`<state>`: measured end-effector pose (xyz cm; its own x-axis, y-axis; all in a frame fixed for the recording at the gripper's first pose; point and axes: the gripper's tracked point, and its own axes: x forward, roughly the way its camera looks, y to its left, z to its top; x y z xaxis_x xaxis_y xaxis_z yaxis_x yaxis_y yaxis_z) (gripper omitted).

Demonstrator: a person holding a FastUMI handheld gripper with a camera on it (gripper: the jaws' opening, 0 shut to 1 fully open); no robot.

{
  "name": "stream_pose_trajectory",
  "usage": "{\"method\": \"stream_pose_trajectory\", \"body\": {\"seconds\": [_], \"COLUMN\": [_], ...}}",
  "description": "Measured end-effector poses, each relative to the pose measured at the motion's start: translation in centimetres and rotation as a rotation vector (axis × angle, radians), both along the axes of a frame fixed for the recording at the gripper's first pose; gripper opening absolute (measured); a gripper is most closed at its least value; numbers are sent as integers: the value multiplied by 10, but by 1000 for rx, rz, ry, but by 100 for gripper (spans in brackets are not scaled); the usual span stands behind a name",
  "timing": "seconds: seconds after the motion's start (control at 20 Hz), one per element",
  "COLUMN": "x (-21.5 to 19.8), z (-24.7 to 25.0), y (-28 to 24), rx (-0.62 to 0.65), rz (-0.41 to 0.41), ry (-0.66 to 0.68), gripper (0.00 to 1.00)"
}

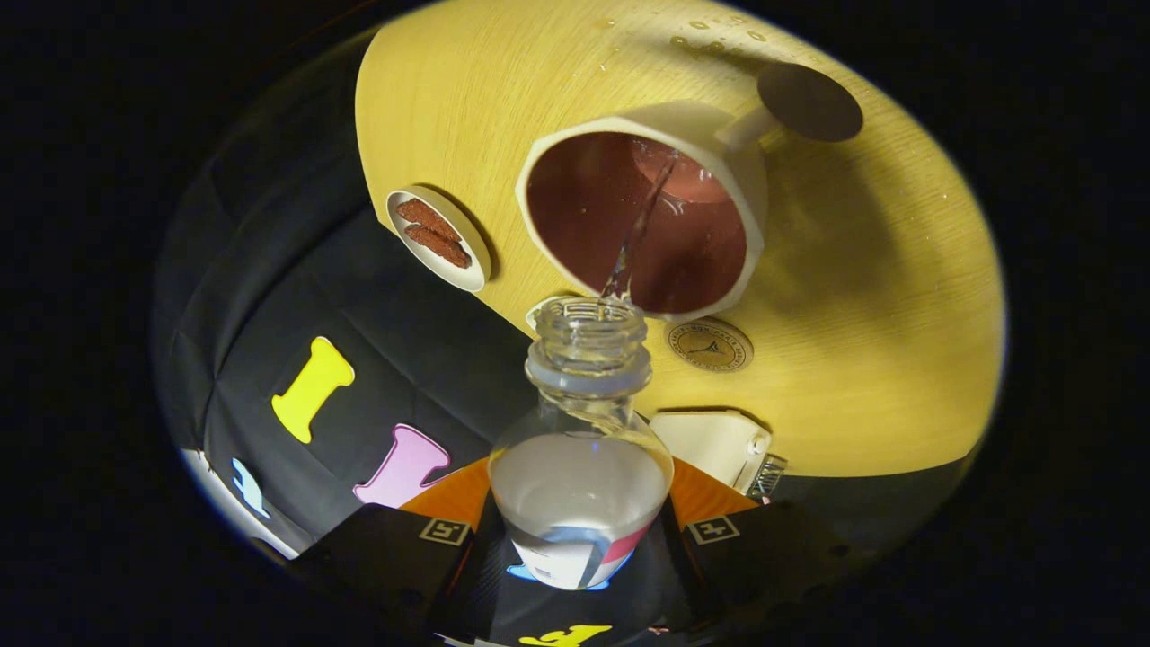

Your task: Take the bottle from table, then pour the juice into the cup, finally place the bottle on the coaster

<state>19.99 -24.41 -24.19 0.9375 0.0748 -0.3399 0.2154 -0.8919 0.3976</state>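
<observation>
1. Clear plastic bottle (582, 431), uncapped, tilted toward the cup; clear liquid streams from its mouth.
2. Gripper (579, 539) clenched on the bottle's body, a finger pressing each side.
3. White cup with reddish-brown inside (647, 220), just beyond the bottle mouth, catches the stream.
4. Dark round coaster (809, 101) sits beyond the cup, touching its handle.
5. Pale wooden table (880, 314) holds a small white dish of brown pieces (438, 238), a round tan disc (710, 346) and a white box (714, 445).
</observation>
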Motion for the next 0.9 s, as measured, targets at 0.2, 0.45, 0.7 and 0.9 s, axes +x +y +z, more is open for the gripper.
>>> {"method": "stream_pose_trajectory", "body": {"seconds": [0.2,0.45,0.7,0.9], "x": [-7,-2,-2,-5], "z": [7,12,20,25], "y": [1,7,7,7], "rx": [69,110,116,122], "rz": [29,39,28,34], "ry": [-8,-17,-24,-21], "gripper": [72,72,72,72]}}
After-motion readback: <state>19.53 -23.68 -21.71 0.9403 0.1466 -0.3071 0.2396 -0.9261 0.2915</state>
